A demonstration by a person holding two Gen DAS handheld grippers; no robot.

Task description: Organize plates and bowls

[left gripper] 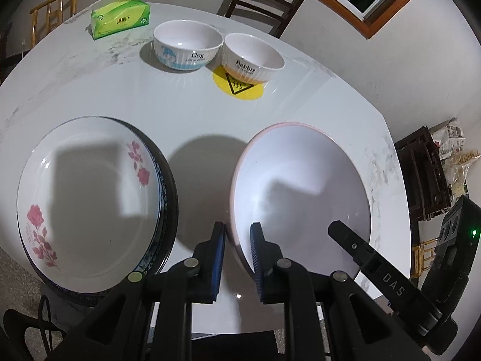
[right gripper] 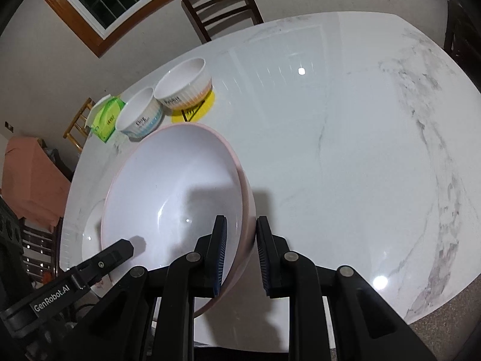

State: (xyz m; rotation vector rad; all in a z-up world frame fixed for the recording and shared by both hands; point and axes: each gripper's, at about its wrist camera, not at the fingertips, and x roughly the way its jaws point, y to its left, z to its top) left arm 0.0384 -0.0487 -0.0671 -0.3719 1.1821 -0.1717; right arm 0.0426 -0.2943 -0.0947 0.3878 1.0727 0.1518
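A round white marble counter (left gripper: 180,102) carries the dishes. Near its front edge sits a large pink bowl (left gripper: 300,180), white inside, and both grippers straddle its rim from opposite sides. The left gripper (left gripper: 237,240) has one blue pad outside the bowl's left wall and one inside; the jaws stand a little apart, and whether the pads actually press the rim cannot be told. The right gripper (right gripper: 240,240) likewise brackets the bowl's right wall, one pad inside, one just outside, with the outer pad seemingly touching the pink wall.

To the left of the bowl, just beside it, lies a stack of plates (left gripper: 90,198), the top one white with pink roses, over a dark-rimmed plate. At the far side stand two small ribbed bowls side by side and close together, the Dog bowl (left gripper: 188,45) and the Rabbit bowl (left gripper: 252,57), the latter partly on a yellow warning sticker (left gripper: 240,87). A green tissue box (left gripper: 120,18) lies beyond them.

The step in hand appears to be lifting the big bowl with both grippers. To do it well, both should clamp firmly before rising, lift together to keep the bowl level, and steer clear of the neighbouring plate stack.
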